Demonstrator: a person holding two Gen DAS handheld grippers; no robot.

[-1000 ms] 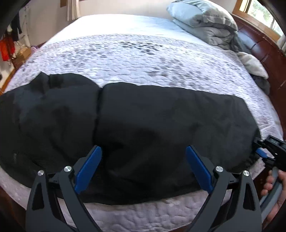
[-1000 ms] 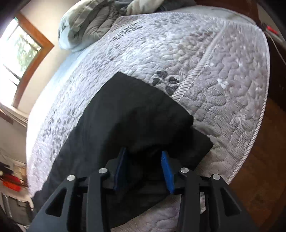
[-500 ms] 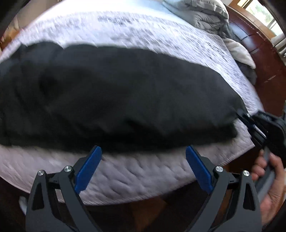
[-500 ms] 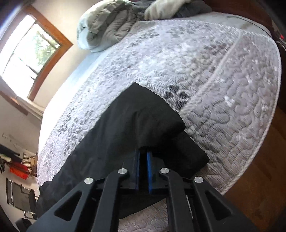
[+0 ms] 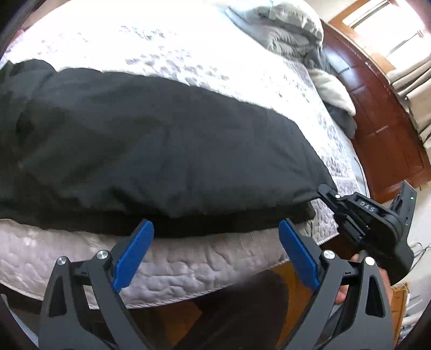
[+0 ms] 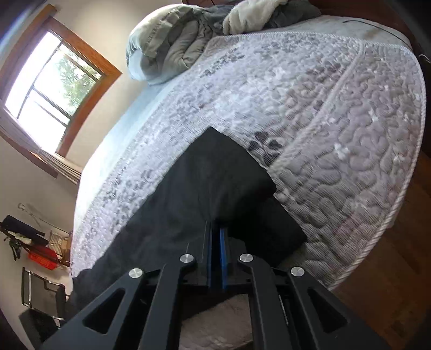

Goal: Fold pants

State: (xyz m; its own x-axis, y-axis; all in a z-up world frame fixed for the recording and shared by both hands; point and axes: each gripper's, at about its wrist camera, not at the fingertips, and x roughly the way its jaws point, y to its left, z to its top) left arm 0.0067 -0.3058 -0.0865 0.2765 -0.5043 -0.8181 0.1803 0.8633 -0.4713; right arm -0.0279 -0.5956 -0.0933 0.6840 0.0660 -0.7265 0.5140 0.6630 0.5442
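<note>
Right gripper (image 6: pixel 215 228): blue fingers (image 6: pixel 222 242) pressed together, clenched on a fold at the corner of the black pants (image 6: pixel 204 185). Left gripper (image 5: pixel 215 242): fingers (image 5: pixel 133 250) spread wide, grasping nothing, held off the near edge of the bed (image 5: pixel 188 258). The pants lie lengthwise across the quilted bed along its near edge, doubled into layers; a lower layer shows beneath the upper one at the gripped end. In the left view the right gripper (image 5: pixel 327 192) meets that end, its fingertips hidden in the cloth. Beyond lie grey bedding (image 6: pixel 172 40) and a cream blanket (image 6: pixel 253 13); a window (image 6: pixel 51 80) stands at left. The pants' far end is cut off by the left view's edge, and the bed's far half is washed out by glare.
</note>
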